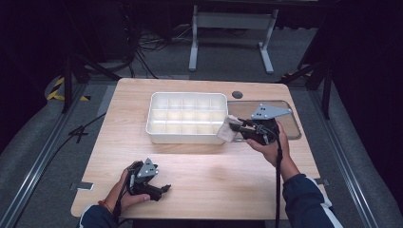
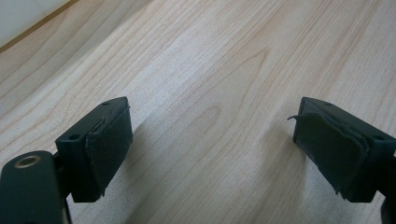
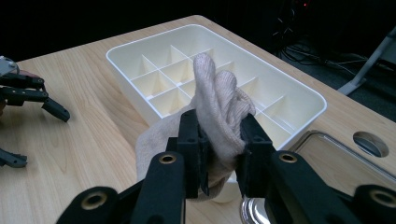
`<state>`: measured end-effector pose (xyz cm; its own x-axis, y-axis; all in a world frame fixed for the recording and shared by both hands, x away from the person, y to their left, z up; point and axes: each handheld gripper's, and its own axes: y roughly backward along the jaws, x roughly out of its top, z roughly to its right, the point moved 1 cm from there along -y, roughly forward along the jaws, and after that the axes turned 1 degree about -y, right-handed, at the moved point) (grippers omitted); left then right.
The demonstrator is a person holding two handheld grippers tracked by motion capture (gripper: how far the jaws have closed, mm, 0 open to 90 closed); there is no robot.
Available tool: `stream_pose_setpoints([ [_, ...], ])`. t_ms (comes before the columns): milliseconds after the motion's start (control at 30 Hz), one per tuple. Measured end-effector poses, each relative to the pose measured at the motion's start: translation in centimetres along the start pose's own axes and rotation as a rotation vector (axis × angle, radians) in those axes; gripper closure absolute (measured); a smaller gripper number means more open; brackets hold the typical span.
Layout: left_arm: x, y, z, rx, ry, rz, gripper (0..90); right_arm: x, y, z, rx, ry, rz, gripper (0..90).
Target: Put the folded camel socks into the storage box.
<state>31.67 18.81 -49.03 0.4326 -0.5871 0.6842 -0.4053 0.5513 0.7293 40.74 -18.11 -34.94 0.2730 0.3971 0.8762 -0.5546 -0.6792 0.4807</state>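
Observation:
A beige knitted cloth (image 3: 217,88) is pinched between the black jaws of my right gripper (image 3: 219,126), bunched up and hanging below them. In the high view my right gripper (image 1: 237,128) holds the cloth (image 1: 226,131) just off the right end of a white divided box (image 1: 154,127). The box's compartments (image 3: 159,77) look bare. My left gripper (image 1: 164,189) rests low near the table's front left, jaws wide apart. Bare wood lies between the pads (image 2: 109,144) of my left gripper (image 2: 210,126).
A clear plastic tray (image 1: 291,124) lies right of the box, under my right hand. A round cable hole (image 1: 237,94) sits behind it. The wooden tabletop (image 1: 214,171) has open room between the two hands. Table legs and cables stand on the floor beyond.

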Motion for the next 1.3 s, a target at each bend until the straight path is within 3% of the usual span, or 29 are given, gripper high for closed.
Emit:
stream_pose_setpoints([
  [400, 0.0, 0.0, 0.1, 0.003, 0.009, 0.006, 12.0, 1.9, -2.4, -0.2, -0.008, 0.023, -0.027, 74.5],
  [933, -0.1, 0.0, 0.2, 0.001, 0.017, 0.010, 12.0, 2.9, -5.5, 0.0, -0.036, 0.046, -0.054, 74.4],
  [1300, -0.1, 0.0, 0.1, -0.001, 0.012, 0.005, 12.0, 3.0, -8.3, 0.0, -0.071, 0.088, -0.126, 74.4],
])
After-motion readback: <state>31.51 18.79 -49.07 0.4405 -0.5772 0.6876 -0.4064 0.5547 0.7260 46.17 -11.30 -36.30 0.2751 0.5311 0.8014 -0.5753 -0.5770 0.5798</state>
